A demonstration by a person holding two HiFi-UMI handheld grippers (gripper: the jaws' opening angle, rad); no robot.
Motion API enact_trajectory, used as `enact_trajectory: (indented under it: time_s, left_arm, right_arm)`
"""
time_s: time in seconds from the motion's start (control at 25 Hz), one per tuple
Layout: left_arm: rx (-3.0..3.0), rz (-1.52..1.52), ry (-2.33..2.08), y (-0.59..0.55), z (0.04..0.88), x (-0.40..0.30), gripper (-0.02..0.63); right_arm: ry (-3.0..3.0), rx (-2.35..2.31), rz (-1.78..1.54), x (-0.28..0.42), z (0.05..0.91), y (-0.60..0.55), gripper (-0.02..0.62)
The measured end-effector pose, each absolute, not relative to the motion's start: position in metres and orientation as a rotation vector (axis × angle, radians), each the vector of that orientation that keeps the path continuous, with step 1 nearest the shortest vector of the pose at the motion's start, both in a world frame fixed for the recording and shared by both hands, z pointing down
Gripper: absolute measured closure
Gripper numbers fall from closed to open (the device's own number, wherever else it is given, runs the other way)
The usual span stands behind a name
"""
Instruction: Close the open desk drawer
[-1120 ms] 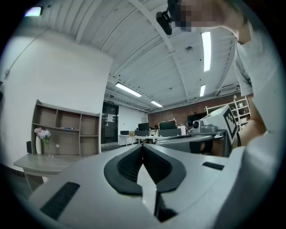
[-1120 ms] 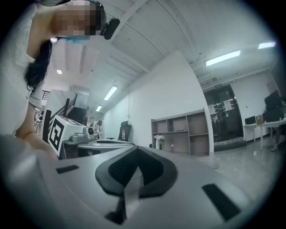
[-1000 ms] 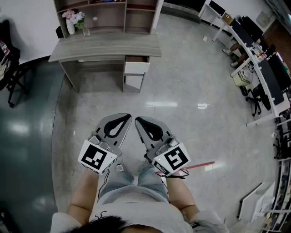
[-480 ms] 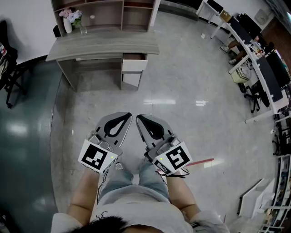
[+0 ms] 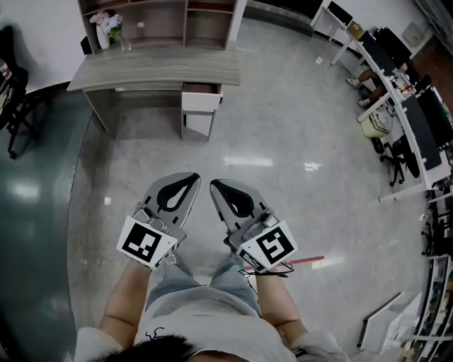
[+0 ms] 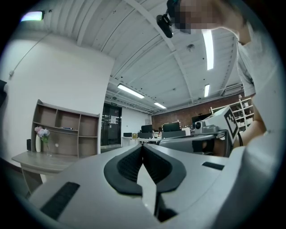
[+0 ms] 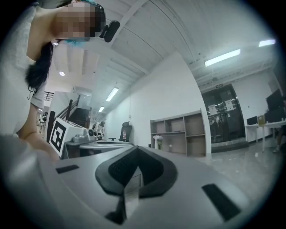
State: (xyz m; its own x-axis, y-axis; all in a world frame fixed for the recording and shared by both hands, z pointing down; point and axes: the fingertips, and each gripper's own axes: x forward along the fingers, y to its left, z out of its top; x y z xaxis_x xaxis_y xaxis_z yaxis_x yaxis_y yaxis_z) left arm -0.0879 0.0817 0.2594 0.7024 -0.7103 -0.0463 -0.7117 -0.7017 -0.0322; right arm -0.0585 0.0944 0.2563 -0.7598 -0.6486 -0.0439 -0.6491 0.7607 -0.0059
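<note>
We hold the left tool point(image 5: 191, 179) and the right tool point(image 5: 215, 187) side by side low in front of us, above the grey floor point(image 5: 297, 127). Each has its jaws pressed together with nothing between them. The open drawer point(image 5: 201, 100), white-fronted, juts out under the right end of the wooden worktop point(image 5: 141, 71), well apart from both tools. A shelf unit point(image 5: 166, 15) stands behind the worktop, with a vase of flowers point(image 5: 106, 28) near its left end

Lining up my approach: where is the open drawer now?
The drawer sits at the top of the head view, left of centre, pulled out under the right end of the desk, far ahead of the left gripper and right gripper.
</note>
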Motion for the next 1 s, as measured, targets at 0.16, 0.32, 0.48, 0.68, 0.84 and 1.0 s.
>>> enact_trajectory:
  time_s: [0.16,0.32,0.48,0.68,0.84,1.0]
  left_arm:
    - [-2.820,0.073,1.282,0.071,0.257,-0.043,0.595]
    - [-2.781,0.078,1.350,0.063,0.255,0.009,0.595]
    - [-2.735,0.083,1.432,0.056,0.254,0.044,0.595]
    - [-2.689,0.059,1.504,0.055,0.254,0.071,0.595]
    - [-2.679,0.019,1.521,0.049,0.259,0.085,0.595]
    - [-2.683,0.010,1.534,0.036,0.263,0.093,0.595]
  right_arm:
    - [2.947,-0.978,0.040,-0.012,0.254,0.083,0.588]
    - [2.976,-0.896,0.059,0.038,0.250,0.070,0.588]
    - [3.000,-0.821,0.059,0.075,0.250,0.060,0.588]
    - [3.016,-0.752,0.051,0.104,0.254,0.057,0.588]
    - [3.008,-0.736,0.032,0.117,0.258,0.052,0.588]
    - [2.990,-0.731,0.014,0.126,0.261,0.041,0.588]
